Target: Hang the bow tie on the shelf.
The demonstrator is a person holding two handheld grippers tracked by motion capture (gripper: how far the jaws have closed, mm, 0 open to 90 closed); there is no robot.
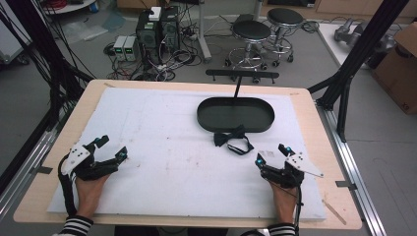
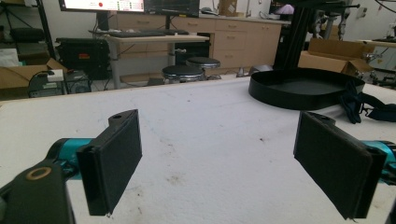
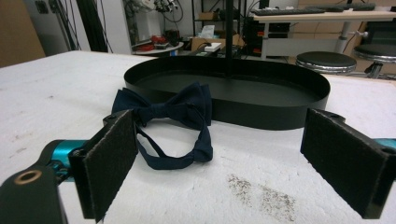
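A dark navy bow tie (image 1: 232, 139) (image 3: 173, 116) lies flat on the white mat with its strap looped toward me, just in front of a black oval tray (image 1: 236, 114) (image 3: 280, 116) that holds nothing. My right gripper (image 1: 272, 156) (image 3: 219, 163) rests on the mat a little right of and nearer than the bow tie, jaws wide open with nothing between them. My left gripper (image 1: 112, 147) (image 2: 217, 168) sits at the mat's left side, far from the tie, also open and holding nothing. In the left gripper view the tray (image 2: 299, 88) and tie (image 2: 362, 105) show at the right.
The white foam mat (image 1: 162, 147) covers a wooden table (image 1: 83, 98). A thin black stand (image 1: 239, 78) rises behind the tray. Stools (image 1: 252, 32), computer boxes and cables stand on the floor beyond the far edge. Brown specks (image 3: 261, 193) mark the mat.
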